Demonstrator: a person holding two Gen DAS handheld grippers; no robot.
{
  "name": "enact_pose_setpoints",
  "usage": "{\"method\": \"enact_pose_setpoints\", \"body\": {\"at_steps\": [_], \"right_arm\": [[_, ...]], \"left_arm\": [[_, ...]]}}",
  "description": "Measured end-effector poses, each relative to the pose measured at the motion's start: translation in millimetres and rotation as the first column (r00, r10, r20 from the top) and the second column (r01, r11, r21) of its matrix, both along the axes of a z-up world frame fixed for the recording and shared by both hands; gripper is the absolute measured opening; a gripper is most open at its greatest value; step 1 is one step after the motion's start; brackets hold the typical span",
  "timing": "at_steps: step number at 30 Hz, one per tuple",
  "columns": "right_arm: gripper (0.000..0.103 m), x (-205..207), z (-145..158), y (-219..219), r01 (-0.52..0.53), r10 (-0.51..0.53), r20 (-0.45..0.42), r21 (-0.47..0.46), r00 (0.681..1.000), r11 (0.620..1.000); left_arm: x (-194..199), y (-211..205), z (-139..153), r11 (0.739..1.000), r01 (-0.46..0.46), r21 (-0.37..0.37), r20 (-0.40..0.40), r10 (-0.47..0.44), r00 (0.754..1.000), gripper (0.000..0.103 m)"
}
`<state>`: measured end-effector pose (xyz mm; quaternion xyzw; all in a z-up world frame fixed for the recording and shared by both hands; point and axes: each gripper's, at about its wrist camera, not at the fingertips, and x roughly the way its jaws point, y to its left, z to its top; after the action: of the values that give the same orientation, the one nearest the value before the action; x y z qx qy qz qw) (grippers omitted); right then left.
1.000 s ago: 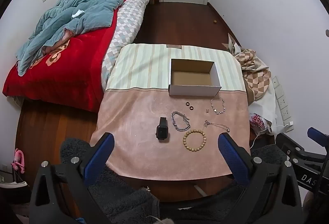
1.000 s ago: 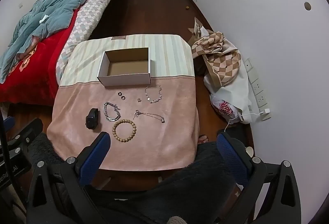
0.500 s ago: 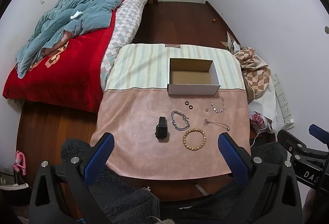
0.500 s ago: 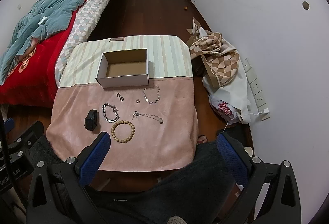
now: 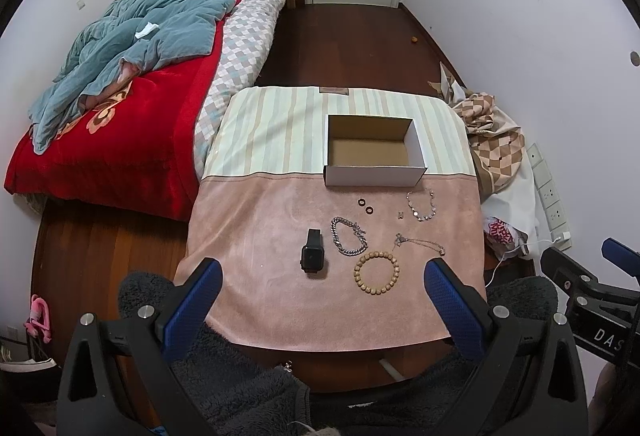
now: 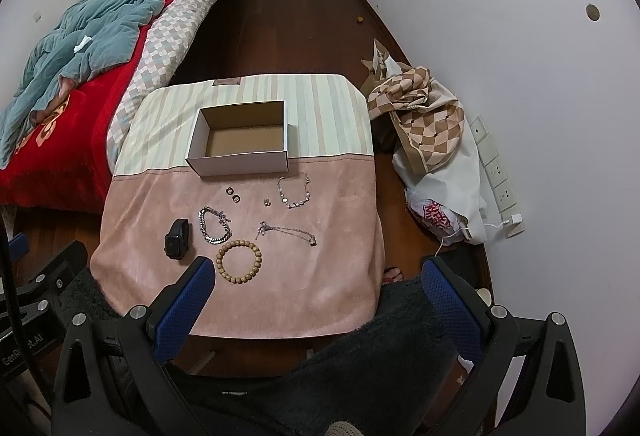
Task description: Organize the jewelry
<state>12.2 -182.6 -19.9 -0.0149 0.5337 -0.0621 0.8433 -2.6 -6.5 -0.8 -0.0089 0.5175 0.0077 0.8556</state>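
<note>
The left claw point(image 5: 320, 296) and right claw point(image 6: 316, 292) both gape wide, holding and touching nothing, above the near edge of the cloth-covered tabletop point(image 5: 256, 276). A cardboard box point(image 5: 374, 150) sits behind a wooden bead bracelet point(image 5: 376, 273), chunky chain bracelet point(image 5: 349, 236), black watch point(image 5: 312, 250), thin necklace point(image 5: 420, 242) and two rings point(image 5: 365, 206). The tiny piece beside them is too small to identify.

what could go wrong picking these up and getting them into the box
1. The thin chain necklace lies flat on the soft pink cloth; wide fingers may pinch cloth along with it, or miss it.
2. The two dark rings and the tiny earrings are small and close together, so a grasp may knock one away.
3. The silver chain bracelet almost touches the wooden bead bracelet and sits close beside the black watch, so lifting one may drag another.
</note>
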Motion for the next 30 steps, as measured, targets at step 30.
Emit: {"method": "enact_pose_setpoints", "body": {"at_steps": [30], "right_arm": [[0.103, 4.5, 4.7, -0.8, -0.009, 0.009, 0.009, -0.008, 1.0, 1.0]], "left_arm": [[6.0, -0.5, 7.3, 1.0, -0.002, -0.014, 0.003, 0.002, 1.0, 0.103]]}}
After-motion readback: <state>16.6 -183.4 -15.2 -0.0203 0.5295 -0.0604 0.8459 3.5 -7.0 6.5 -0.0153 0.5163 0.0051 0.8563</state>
